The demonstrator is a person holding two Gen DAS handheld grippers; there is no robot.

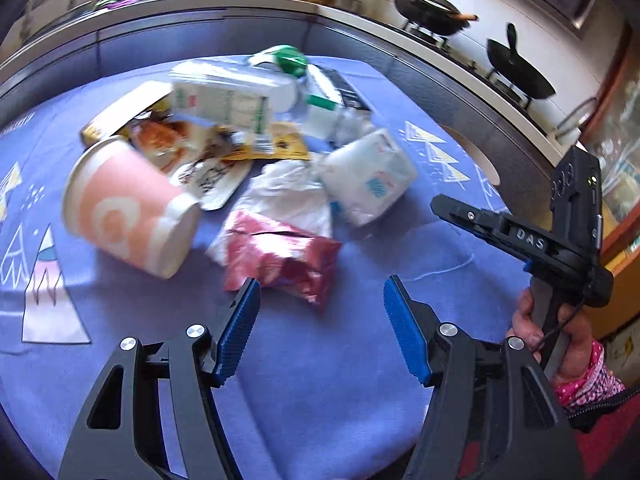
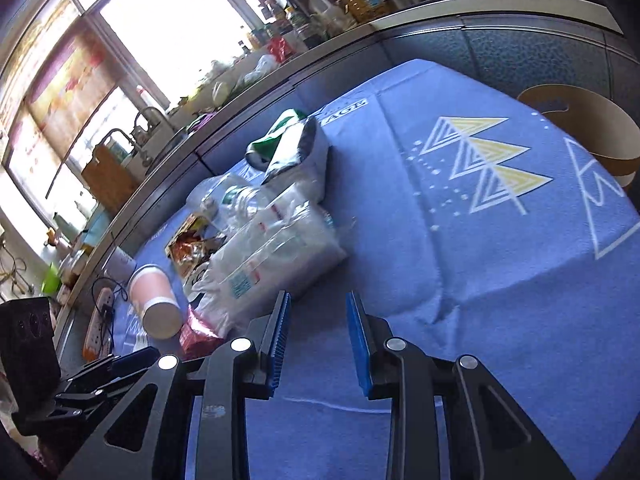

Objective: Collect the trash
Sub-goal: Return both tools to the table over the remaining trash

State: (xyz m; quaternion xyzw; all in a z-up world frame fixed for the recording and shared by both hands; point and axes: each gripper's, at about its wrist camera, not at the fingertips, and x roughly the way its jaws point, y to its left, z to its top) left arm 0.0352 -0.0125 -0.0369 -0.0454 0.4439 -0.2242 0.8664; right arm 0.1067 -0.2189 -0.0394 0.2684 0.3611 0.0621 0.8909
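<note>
Left gripper (image 1: 320, 292) empty; blurred trash pile (image 1: 256, 152) half-overlapped

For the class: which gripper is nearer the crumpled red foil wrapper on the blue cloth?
Left. The left gripper hangs just short of the red foil wrapper; the right gripper sits off to its side, pointing past it.

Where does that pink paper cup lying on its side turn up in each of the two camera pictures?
Left wrist view: the pink paper cup is at left of centre, large, on the blue tablecloth, left of the red wrapper.
Right wrist view: the cup is small, at lower left, base toward the camera.
Shared landmark: the red wrapper, right beside the cup in both views.
</note>
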